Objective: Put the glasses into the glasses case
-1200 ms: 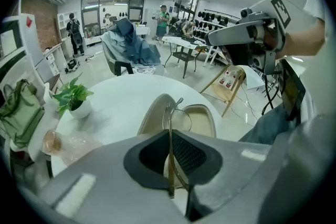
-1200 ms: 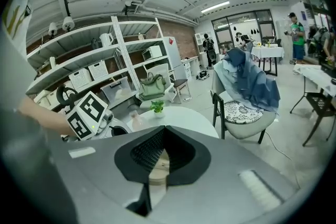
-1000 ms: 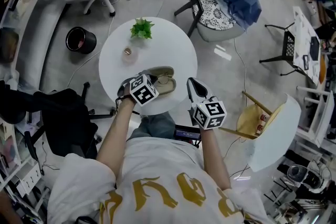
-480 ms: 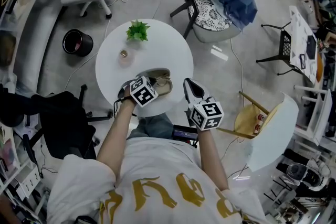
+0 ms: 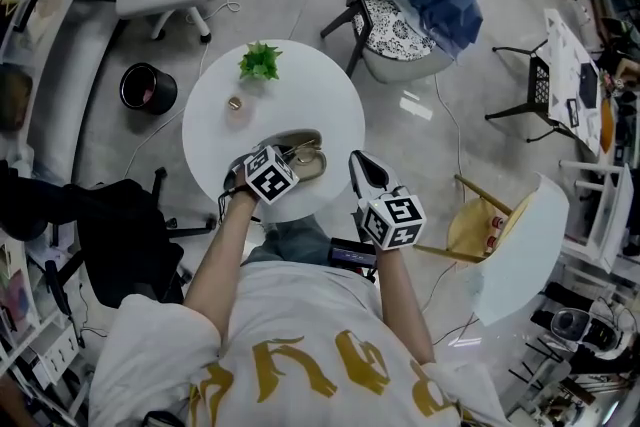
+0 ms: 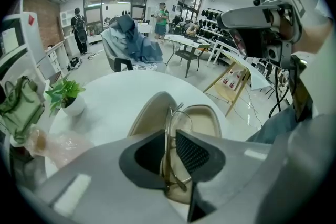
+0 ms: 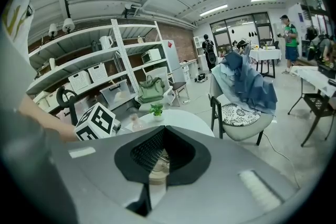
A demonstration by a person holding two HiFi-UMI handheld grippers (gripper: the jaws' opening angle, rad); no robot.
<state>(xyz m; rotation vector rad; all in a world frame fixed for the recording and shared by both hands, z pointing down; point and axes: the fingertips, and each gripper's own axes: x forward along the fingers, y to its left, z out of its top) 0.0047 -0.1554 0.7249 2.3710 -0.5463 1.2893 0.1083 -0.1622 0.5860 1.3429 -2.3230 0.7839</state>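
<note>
Glasses (image 6: pixel 168 118) are pinched in the left tongs (image 6: pixel 170 132), whose jaws are closed on the thin metal frame. The frame stands edge-on between the pads and runs away from the hand. The right tongs (image 5: pixel 357 158) hang just off the near right rim of the tabletop (image 5: pixel 300 95). Their jaws are brought together on nothing, and they stand apart from the work.

Just beyond the left jaws lies the open case (image 6: pixel 207 115), with its lid to the left and its tray to the right. The glasses sit over the line where the two halves meet, leaning toward the tray. I cannot tell whether the far end already touches the lining.

The glasses' long axis looks roughly in line with the case's length, so I judge the next move to be a short drop and a slight shift right into the tray, with little turning needed. The left tongs are on the job and the right is the nearer spare, should the case need steadying.

Farther across the tabletop stands a small plant (image 5: pixel 259 63), well clear.
</note>
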